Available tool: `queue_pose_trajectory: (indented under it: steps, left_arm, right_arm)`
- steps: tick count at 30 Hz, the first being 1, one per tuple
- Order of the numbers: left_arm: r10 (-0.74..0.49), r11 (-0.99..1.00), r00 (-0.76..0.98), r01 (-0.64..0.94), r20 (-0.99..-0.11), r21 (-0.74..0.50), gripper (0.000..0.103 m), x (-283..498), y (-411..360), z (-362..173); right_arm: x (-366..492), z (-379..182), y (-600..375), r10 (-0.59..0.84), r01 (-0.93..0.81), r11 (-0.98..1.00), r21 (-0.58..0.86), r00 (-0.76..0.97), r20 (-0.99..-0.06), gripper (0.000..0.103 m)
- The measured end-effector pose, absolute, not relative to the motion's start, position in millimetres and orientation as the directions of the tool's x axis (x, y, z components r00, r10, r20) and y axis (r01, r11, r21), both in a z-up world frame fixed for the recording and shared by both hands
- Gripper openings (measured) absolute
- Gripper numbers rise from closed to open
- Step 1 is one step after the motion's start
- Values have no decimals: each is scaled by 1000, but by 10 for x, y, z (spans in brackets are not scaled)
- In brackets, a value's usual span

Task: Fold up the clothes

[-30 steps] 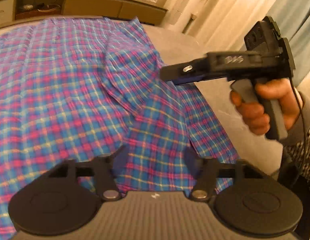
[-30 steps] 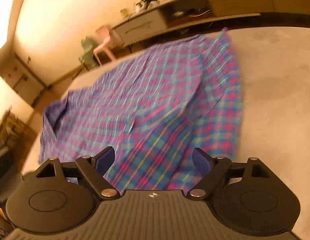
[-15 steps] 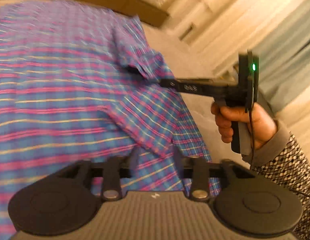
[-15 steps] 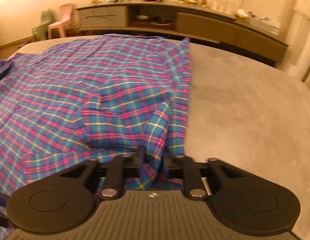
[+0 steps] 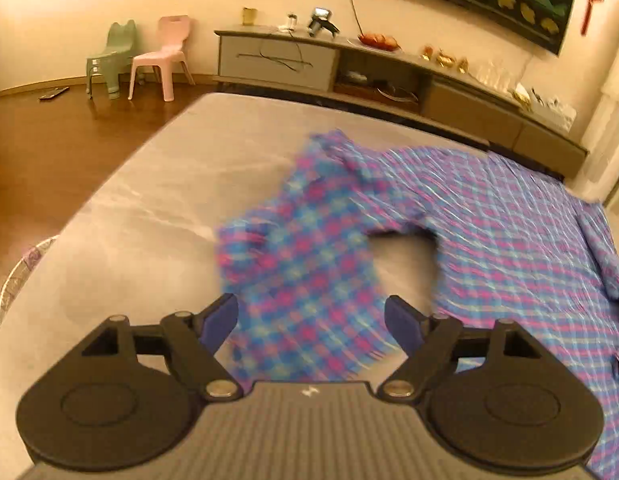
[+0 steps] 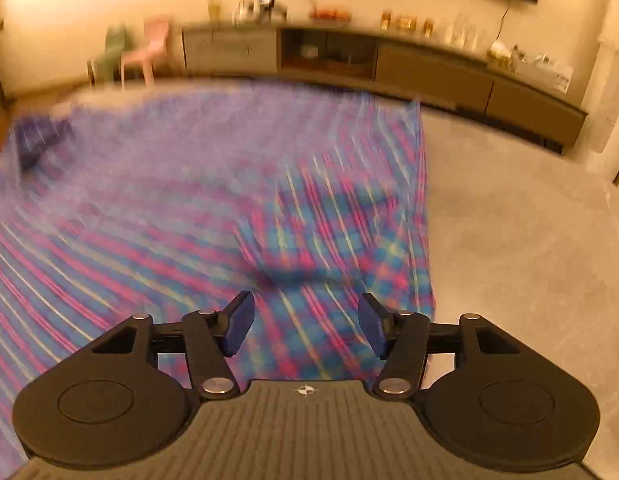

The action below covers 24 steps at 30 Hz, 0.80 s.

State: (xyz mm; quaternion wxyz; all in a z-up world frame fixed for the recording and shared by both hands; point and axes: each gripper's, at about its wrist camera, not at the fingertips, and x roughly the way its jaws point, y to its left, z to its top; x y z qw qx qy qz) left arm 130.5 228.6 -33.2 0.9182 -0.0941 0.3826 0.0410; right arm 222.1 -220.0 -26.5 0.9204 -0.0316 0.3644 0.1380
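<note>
Claws spread — left claw, right claw — both above plaid shirt, gripping nothing.

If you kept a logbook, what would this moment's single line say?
task: fold clothes | left gripper: open, empty | right gripper: open, empty | plaid shirt: spread on grey surface, sleeve bunched | views blurred

motion blur smears the plaid shirt, which the right-wrist view's left edge cuts off.

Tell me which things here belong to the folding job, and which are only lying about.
Job: plaid shirt, left gripper, right gripper, grey surface under the shirt.

Lying about: pink chair, green chair, long cabinet.
</note>
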Motion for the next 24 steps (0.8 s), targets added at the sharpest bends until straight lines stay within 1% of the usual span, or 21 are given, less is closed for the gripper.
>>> queue_pose_trajectory:
  steps: [2,4,6,7,10,14,16,18,19,20,21,22,24]
  left_arm:
    - [-7,965,712,-180,-702,-192,85,1359,2507,-374]
    - [-53,911,731,-244,-680,-333,82,1334,2795,-328]
    - [-109,848,759,-266,-642,-458,82,1269,2999,-300]
    - [-135,812,774,-271,-619,-516,82,1235,3093,-288]
    - [-169,731,796,-294,-581,-616,82,1070,3274,-255]
    - [-189,715,816,-267,-546,-646,82,986,3324,-198]
    - [-198,710,825,-252,-529,-658,82,949,3344,-169]
    - [-206,704,834,-237,-512,-670,82,912,3363,-140]
    - [-211,701,838,-229,-503,-675,82,893,3373,-125]
    - [-215,698,843,-221,-494,-681,82,875,3382,-111]
    - [-219,695,847,-213,-485,-686,82,856,3392,-96]
    - [-223,692,851,-206,-476,-692,82,838,3402,-81]
    - [-231,699,853,-189,-467,-690,82,809,3393,-58]
  right_arm:
    - [2059,-14,-1985,327,-344,933,102,697,-639,66]
    - [1966,170,-1575,459,-471,868,157,643,-613,80]
    - [1958,271,-1062,572,-591,783,194,563,-597,85]
    - [1969,295,-781,612,-641,741,199,524,-592,86]
    - [2145,191,129,661,-740,654,160,455,-597,87]
    - [2676,-144,1204,646,-775,624,101,439,-625,87]
    - [2891,-282,1548,631,-766,638,82,459,-625,87]
    - [3094,-464,1755,619,-749,655,101,455,-641,86]
    - [3172,-546,1820,619,-748,652,121,434,-654,74]
    - [3228,-602,1880,618,-754,642,136,405,-674,58]
    - [3277,-650,1941,615,-761,631,149,373,-695,11]
    - [3270,-602,1937,627,-772,616,157,359,-691,0]
    - [3210,-429,1879,663,-796,581,168,343,-665,0]
